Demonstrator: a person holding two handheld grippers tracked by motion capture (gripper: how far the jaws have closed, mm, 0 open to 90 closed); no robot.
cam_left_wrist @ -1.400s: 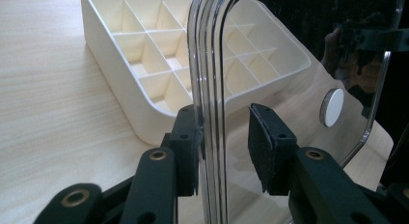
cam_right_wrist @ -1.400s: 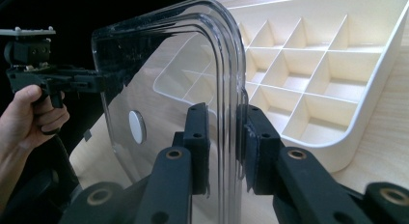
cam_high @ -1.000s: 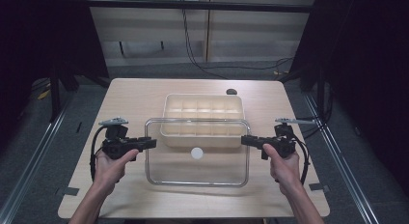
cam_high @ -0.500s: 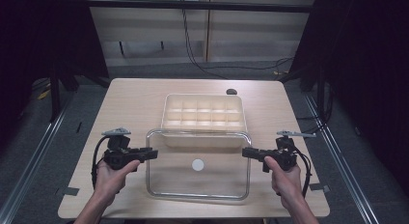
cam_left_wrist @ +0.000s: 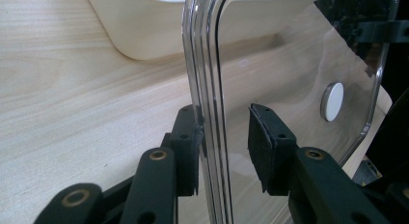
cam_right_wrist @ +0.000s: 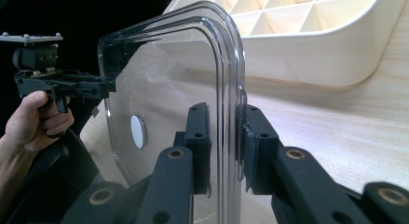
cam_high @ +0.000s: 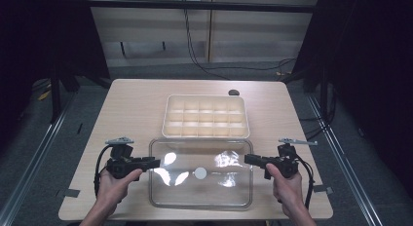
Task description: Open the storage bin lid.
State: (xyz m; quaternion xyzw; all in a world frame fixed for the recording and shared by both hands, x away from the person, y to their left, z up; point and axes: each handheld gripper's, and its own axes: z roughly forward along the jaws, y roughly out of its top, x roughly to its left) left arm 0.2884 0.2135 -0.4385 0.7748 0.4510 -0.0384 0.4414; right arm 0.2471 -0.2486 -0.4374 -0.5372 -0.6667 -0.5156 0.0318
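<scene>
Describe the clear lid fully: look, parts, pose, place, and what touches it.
The lid is a clear, glossy, plastic-looking rectangle with rounded corners, a stepped raised rim and a small white round disc at its middle. It lies roughly level on or just over the wooden table, in front of the cream divided tray; whether it rests there is unclear. The left tongs hold its left edge and the right tongs its right edge, pads on the rim.
</scene>
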